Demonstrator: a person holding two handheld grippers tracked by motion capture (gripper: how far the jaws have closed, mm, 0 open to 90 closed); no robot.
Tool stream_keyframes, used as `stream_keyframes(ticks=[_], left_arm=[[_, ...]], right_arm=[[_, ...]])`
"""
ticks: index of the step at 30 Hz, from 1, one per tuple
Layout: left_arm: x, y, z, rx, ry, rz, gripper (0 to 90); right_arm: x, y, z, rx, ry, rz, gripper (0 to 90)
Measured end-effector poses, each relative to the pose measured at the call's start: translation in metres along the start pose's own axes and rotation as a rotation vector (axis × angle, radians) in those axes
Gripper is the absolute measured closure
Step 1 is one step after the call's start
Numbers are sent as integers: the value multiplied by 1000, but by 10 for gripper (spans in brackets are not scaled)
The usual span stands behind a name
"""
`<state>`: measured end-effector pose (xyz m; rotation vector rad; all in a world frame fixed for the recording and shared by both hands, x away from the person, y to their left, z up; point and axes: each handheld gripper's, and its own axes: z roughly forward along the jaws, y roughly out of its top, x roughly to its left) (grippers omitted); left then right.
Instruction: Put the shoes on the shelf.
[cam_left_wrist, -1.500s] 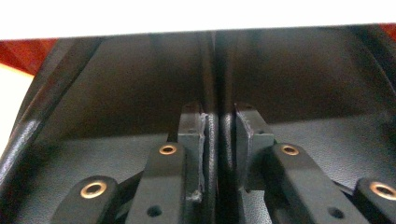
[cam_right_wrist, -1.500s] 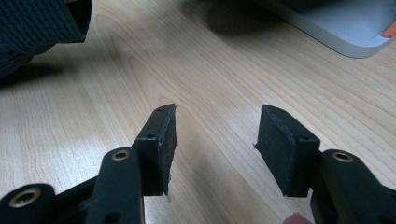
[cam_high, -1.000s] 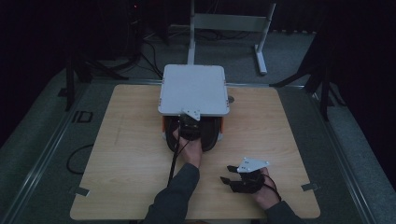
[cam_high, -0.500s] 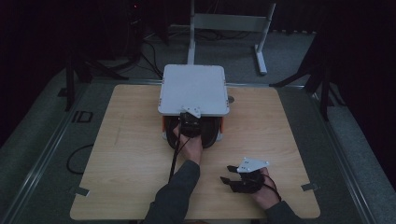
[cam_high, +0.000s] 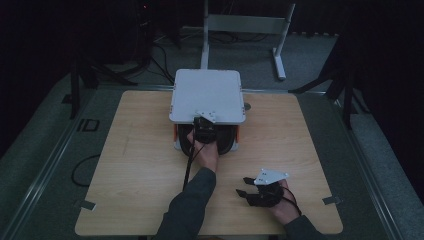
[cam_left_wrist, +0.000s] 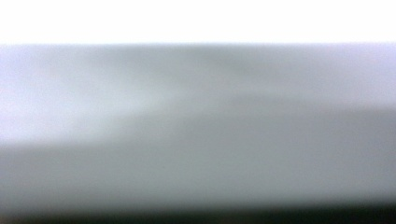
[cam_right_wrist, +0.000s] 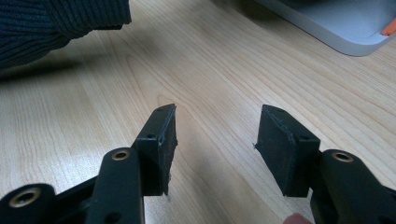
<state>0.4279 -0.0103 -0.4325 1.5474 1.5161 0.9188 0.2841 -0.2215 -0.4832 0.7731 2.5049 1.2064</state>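
Grey box (cam_high: 207, 95): flat, smooth, square lid with rounded corners, orange-trimmed base, far centre of the pale woodgrain table (cam_high: 130, 165). Left gripper (cam_high: 204, 129) shut at its near edge, grip unclear. Right gripper (cam_right_wrist: 215, 140) open, empty, near right.

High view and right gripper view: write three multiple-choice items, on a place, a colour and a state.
1. Where is the left hand-held gripper? A at the white lid's near edge; B on the floor; C behind the lid.
2. Colour of the corner piece under the lid? A green; B orange; C blue.
3. The right hand-held gripper's jaws? A shut on a cable; B shut empty; C open, nothing between.
Answers: A, the high view shows it there; B, orange beside the grey rim; C, bare table shows between them.
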Motion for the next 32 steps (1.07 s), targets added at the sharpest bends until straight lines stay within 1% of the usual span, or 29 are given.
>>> stream_keyframes(ticks=[3, 9, 12, 14, 15, 17, 18, 19, 20, 22, 23, 24, 25, 27, 29, 30, 32], left_arm=[[1, 1, 2, 0, 4, -1, 733], [1, 1, 10, 0, 9, 12, 732], [1, 0, 12, -10, 13, 36, 723], [2, 0, 11, -8, 8, 24, 682], [2, 0, 10, -8, -2, 22, 625], [3, -2, 8, -2, -14, 37, 565], [3, -2, 7, 5, -13, 45, 532], [5, -3, 5, 8, -16, 42, 504], [7, -3, 2, 18, -29, 39, 492], [11, -3, -5, 36, -33, 39, 449], [15, -3, -9, 50, -58, 27, 441], [18, -4, -14, 46, -75, 32, 435], [20, -5, -20, 36, -74, 40, 428], [27, -8, -30, 34, -109, 33, 414], [34, -10, -42, 16, -139, 49, 413], [38, -12, -48, -5, -149, 59, 410], [46, -16, -62, -26, -172, 103, 393]], right_arm=[[0, 0, 0, -1, -1, 2, 469], [0, 0, -1, -1, -2, 5, 469], [-1, 0, -1, -5, -2, 6, 469], [-1, 0, -1, -5, -1, 6, 469], [-1, 0, -1, -3, -1, 5, 469], [0, 0, -1, -3, 0, 7, 469], [0, 0, -2, -4, 0, 4, 469], [-1, 0, -2, -5, -1, 2, 469], [-1, -1, -2, -5, -2, 3, 468], [-1, -1, -2, -7, -2, 4, 468], [-1, -1, -2, -7, -2, 6, 468], [-1, -1, -2, -7, -2, 6, 468], [-1, -1, -2, -6, -3, 6, 467], [-1, 0, -2, -6, -3, 6, 467], [0, 0, -2, -5, -2, 7, 467], [-1, 0, -2, -5, -4, 6, 467], [-1, 0, -2, -8, -6, 6, 466]])
